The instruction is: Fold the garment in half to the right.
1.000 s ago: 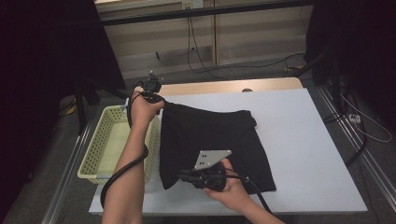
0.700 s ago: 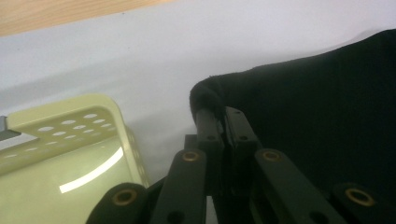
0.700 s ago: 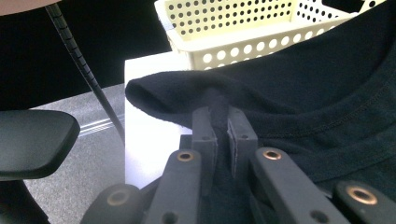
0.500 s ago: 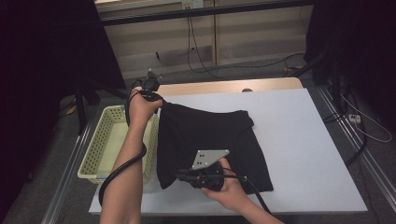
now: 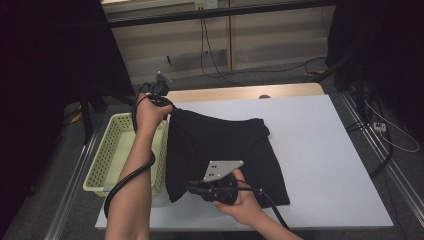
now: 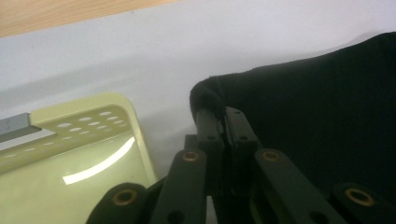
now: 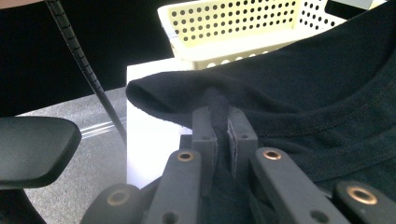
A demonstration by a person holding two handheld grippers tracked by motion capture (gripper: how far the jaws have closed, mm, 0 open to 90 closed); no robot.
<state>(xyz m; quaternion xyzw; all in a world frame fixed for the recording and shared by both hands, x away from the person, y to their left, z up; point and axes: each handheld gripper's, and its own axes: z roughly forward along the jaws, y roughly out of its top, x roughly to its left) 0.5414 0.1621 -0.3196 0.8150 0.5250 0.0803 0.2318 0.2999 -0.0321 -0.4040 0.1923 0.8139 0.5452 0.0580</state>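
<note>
Both grippers are clamping the black garment (image 5: 220, 150) lying on the table (image 5: 330, 165) beside the basket (image 5: 112, 150): left gripper (image 6: 218, 112) far corner, right gripper (image 7: 218, 109) near corner. Both hands should be moving evenly, keeping the edge taut.

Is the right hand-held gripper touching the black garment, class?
Touching. The right gripper view shows the right hand-held gripper with its jaws closed on a pinched fold of the black garment.

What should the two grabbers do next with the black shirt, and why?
Probably lift both together and carry that edge across the shirt to fold it. The left gripper is shut on the far corner of the black shirt, and the right gripper pinches the near corner, beside the yellow basket.
</note>
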